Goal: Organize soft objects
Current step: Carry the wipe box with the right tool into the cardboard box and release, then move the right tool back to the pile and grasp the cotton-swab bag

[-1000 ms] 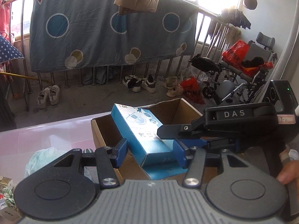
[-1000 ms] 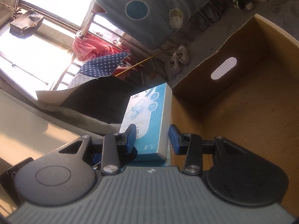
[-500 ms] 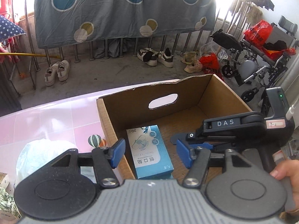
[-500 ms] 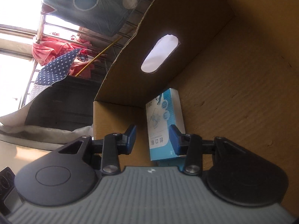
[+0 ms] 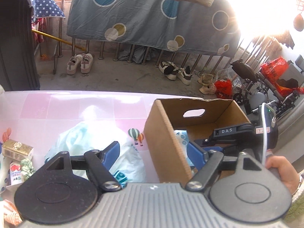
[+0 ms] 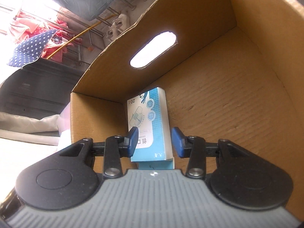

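A brown cardboard box (image 6: 237,98) stands on the pink table (image 5: 57,106). My right gripper (image 6: 154,142) reaches down inside it, shut on a blue-and-white plaster box (image 6: 150,125) that lies against the cardboard floor near the left wall. In the left wrist view the right gripper's black body (image 5: 228,132) shows inside the cardboard box (image 5: 165,133), with a corner of the plaster box (image 5: 181,137) beside it. My left gripper (image 5: 153,152) hovers over the cardboard box's left wall, its jaws opening. Nothing is gripped between its fingers.
A white plastic bag (image 5: 89,142) lies on the table left of the cardboard box. Small packets (image 5: 17,150) and a green rope knot (image 5: 26,168) sit at the far left. A hand (image 5: 281,169) holds the right gripper. Shoes and a wheelchair stand on the floor beyond.
The right gripper sank into the cardboard box, bringing the plaster box from mid-air down to the floor. The left gripper let the box go, slid left over the wall and spread its jaws.
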A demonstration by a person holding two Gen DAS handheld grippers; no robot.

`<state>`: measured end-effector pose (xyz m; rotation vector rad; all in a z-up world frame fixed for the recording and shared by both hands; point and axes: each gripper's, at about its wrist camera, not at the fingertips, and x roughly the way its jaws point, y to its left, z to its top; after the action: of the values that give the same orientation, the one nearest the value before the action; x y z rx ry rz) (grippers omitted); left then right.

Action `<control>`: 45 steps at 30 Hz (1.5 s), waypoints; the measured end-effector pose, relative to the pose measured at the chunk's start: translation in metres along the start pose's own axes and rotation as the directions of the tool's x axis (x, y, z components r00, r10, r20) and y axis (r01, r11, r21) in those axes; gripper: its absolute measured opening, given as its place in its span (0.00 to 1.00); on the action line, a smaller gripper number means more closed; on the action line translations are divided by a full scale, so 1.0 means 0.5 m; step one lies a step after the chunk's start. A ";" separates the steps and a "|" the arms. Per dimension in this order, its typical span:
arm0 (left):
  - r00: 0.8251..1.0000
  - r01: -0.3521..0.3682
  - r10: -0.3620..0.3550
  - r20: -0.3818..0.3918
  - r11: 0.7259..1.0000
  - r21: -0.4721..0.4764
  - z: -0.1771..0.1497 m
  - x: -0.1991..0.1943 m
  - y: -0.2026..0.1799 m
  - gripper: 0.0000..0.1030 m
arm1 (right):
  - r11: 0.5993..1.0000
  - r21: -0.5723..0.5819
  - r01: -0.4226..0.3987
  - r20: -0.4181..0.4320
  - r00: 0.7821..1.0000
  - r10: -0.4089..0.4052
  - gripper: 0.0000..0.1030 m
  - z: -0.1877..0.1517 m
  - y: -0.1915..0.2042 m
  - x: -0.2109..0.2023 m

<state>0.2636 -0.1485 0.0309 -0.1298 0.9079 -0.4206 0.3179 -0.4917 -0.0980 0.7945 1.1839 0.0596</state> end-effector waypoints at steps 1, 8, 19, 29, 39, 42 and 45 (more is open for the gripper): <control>1.000 -0.013 0.013 -0.008 1.000 -0.009 -0.007 -0.009 0.018 0.76 | 1.000 -0.004 0.015 -0.003 1.000 -0.015 0.38 0.000 0.002 0.013; 0.991 -0.135 0.134 -0.024 0.990 -0.039 -0.087 -0.092 0.143 0.82 | 0.997 -0.073 0.011 0.007 1.000 -0.010 0.28 0.002 0.032 0.076; 0.967 -0.249 0.253 0.027 0.963 -0.106 -0.209 -0.223 0.269 0.85 | 0.997 -0.078 0.014 0.092 0.996 -0.007 0.29 0.011 0.053 0.057; 0.935 -0.308 0.331 0.129 0.936 -0.172 -0.259 -0.351 0.327 0.85 | 0.978 -0.124 -0.166 0.273 0.942 0.194 0.31 -0.056 0.109 -0.196; 0.918 -0.349 0.380 0.113 0.910 -0.225 -0.357 -0.394 0.366 0.85 | 0.891 -0.314 -0.327 0.097 0.923 0.373 0.34 -0.286 0.291 -0.220; 0.919 -0.352 0.382 0.098 0.906 -0.236 -0.379 -0.395 0.381 0.83 | 0.865 -0.327 -0.381 0.017 0.913 0.408 0.35 -0.358 0.344 -0.169; 0.915 -0.363 0.394 0.088 0.898 -0.249 -0.391 -0.388 0.395 0.79 | 0.840 -0.326 -0.434 -0.077 0.898 0.434 0.38 -0.411 0.392 -0.107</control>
<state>0.0638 0.1233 -0.0021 -0.1847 0.8206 0.0588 0.1928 -0.2643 0.0287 0.7430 0.9374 0.6256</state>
